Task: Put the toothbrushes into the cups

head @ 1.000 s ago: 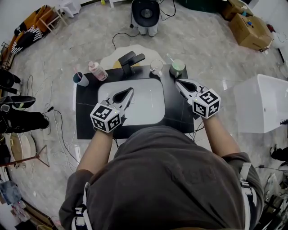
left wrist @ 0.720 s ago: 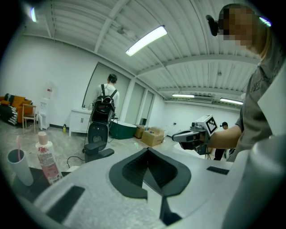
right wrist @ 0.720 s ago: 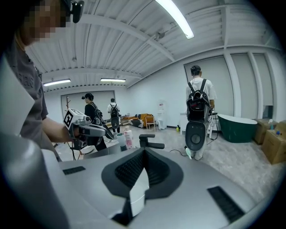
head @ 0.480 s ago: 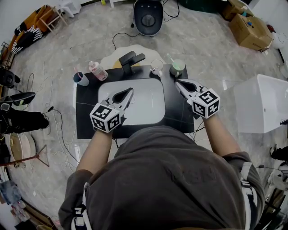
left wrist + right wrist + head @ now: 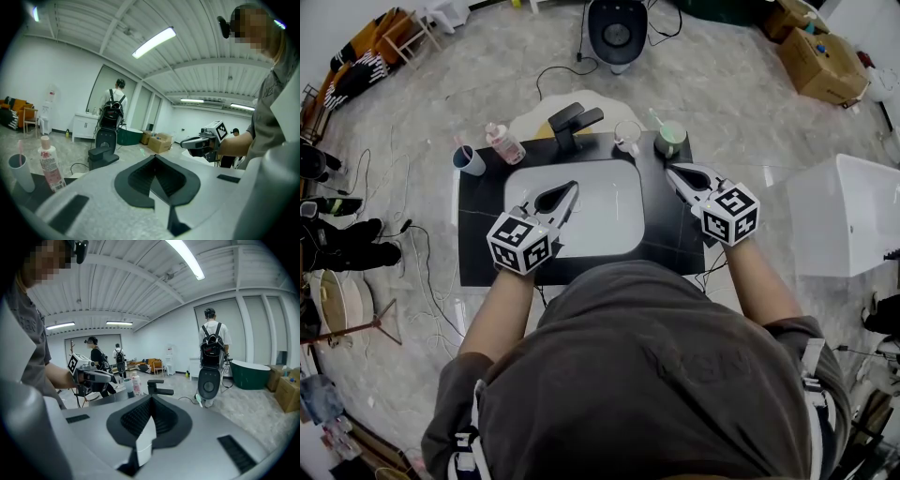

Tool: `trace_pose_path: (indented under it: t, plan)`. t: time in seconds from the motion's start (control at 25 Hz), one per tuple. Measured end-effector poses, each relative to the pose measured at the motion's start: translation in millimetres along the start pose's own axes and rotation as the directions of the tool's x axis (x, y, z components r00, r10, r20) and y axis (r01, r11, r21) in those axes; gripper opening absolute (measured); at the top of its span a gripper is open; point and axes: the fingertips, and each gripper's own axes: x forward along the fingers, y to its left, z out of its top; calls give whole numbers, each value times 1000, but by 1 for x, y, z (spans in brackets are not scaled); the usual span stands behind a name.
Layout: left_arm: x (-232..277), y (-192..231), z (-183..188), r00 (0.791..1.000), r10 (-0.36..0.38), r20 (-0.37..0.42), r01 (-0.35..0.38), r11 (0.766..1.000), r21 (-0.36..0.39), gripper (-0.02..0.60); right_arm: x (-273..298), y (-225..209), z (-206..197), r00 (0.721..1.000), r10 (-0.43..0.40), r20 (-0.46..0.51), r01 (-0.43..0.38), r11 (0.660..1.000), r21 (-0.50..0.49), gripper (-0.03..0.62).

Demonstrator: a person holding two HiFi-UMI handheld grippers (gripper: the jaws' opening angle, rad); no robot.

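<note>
The left hand-held gripper (image 5: 571,188) hangs over the basin (image 5: 605,220) with its jaws together and nothing in them. The right hand-held gripper (image 5: 669,171), likewise closed and empty, sits just short of the green cup (image 5: 670,142). A green brush (image 5: 654,120) already leans in that cup, and a pink brush (image 5: 19,149) stands in the white cup (image 5: 470,163) at the far left corner of the worktop (image 5: 483,248), so the job looks done or waiting. If a brush must be lifted, open first, pinch the handle high and come straight up. Both cups stand close to the back edge, with the glass (image 5: 627,137), tap (image 5: 572,125) and bottle (image 5: 503,145) between them; the basin gives free room
</note>
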Motion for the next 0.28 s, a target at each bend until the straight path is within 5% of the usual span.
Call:
trace_pose_path:
  t: [0.28]
  plan:
    - [-5,-1,-4,1000,3,2,-3,1000,-9,6,0,4,-3,1000,3,-4,-3,1000,-1,-9]
